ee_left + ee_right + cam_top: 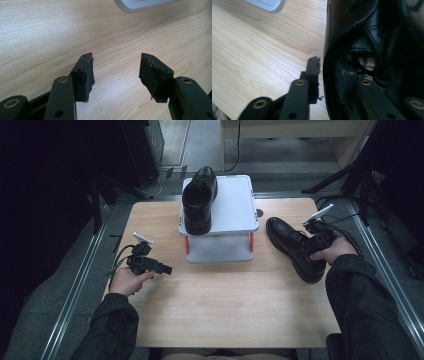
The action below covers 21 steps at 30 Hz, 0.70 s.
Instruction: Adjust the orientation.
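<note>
A black leather shoe [281, 234] lies on the wooden table [225, 295] at the right, toe pointing to the far left. My right gripper [306, 246] sits at its opening. In the right gripper view one jaw is inside the shoe [374, 37] and the other outside, so the gripper [328, 68] is shut on the shoe's side wall. A second black shoe [199, 195] stands on the left part of a white raised platform [232, 205]. My left gripper [167, 268] hovers open over bare wood at the left, with nothing between its pads [87, 72].
The white platform stands on red-and-white legs at the table's far middle. Its rounded edge [140, 6] shows at the top of the left gripper view. Dark stands and cables surround the table. A person's dark sleeves come in from below.
</note>
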Motion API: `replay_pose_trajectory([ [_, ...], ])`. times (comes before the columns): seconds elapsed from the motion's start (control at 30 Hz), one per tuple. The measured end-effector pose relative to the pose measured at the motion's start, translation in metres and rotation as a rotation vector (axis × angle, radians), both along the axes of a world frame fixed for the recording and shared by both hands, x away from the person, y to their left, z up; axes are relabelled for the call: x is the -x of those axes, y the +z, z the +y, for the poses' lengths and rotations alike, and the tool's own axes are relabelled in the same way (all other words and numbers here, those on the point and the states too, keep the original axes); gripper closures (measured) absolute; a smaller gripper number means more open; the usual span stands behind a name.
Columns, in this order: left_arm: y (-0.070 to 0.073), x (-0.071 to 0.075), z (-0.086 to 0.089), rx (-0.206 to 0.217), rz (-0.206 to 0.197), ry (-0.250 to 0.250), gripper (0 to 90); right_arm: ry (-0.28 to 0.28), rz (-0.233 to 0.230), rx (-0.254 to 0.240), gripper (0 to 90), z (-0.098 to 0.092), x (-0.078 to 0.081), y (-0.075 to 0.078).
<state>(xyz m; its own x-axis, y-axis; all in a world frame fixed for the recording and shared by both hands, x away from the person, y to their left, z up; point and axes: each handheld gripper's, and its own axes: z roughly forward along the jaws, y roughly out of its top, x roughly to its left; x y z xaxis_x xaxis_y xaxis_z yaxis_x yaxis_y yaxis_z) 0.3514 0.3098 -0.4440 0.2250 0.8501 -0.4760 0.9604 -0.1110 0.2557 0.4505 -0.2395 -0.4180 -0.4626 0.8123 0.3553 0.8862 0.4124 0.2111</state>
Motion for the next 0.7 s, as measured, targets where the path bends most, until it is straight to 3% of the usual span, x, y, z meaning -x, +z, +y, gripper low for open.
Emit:
replay_pose_trajectory([
  [0.1, 0.000, 0.000, 0.001, -0.001, -0.001, -0.001, 44.6, -0.016, 0.032, 0.041, 80.1, 0.005, -0.001, -0.007],
  [0.27, -0.001, 0.000, 0.001, 0.002, 0.000, 0.005, 44.6, -0.029, 0.029, 0.067, 84.7, 0.007, -0.003, -0.005],
  [0.5, -0.002, -0.001, -0.002, 0.007, 0.009, 0.008, 44.4, -0.063, 0.043, 0.002, 85.1, 0.019, -0.009, 0.006],
  [0.7, -0.003, -0.001, 0.000, 0.009, 0.010, 0.003, 44.5, -0.083, 0.058, 0.010, 83.8, 0.040, -0.015, 0.008],
])
